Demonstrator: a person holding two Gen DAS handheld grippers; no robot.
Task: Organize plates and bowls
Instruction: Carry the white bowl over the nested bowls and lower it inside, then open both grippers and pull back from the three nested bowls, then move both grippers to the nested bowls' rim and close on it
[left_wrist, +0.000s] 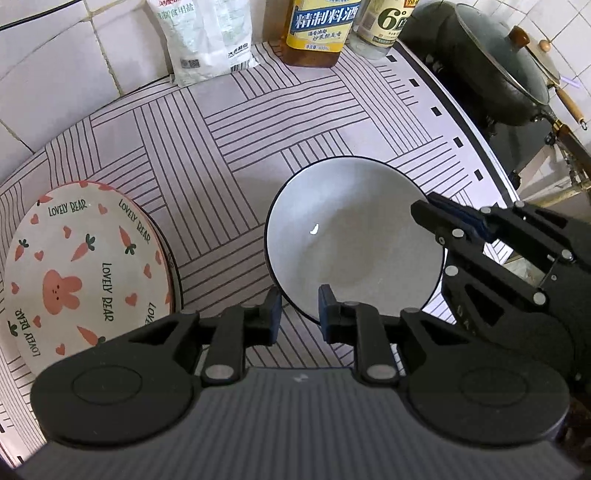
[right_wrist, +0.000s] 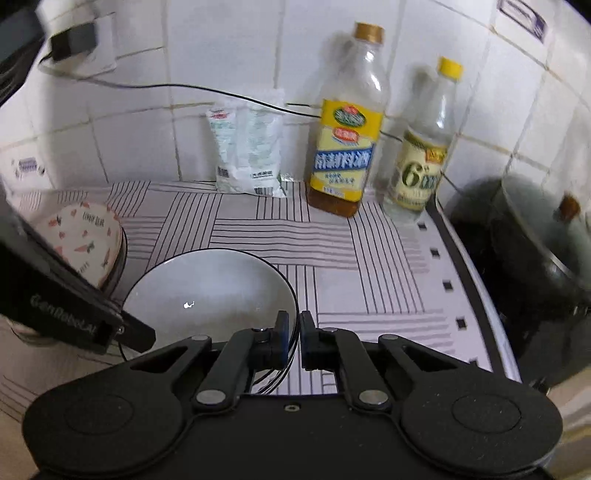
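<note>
A grey bowl with a dark rim (left_wrist: 351, 236) sits on the striped mat; it also shows in the right wrist view (right_wrist: 210, 291). My right gripper (right_wrist: 294, 338) is shut on the bowl's near right rim, and it shows at the bowl's right edge in the left wrist view (left_wrist: 436, 218). My left gripper (left_wrist: 299, 317) is open, its fingers straddling the bowl's near rim without closing on it. A cream plate with carrots and a rabbit (left_wrist: 81, 273) lies at the left on a dark-rimmed dish; it also shows in the right wrist view (right_wrist: 85, 240).
A salt bag (right_wrist: 251, 147), a cooking-wine bottle (right_wrist: 343, 136) and a vinegar bottle (right_wrist: 424, 155) stand along the tiled back wall. A dark wok with a glass lid (left_wrist: 509, 66) sits on the stove at the right. The mat's edge (right_wrist: 458, 288) runs along the stove.
</note>
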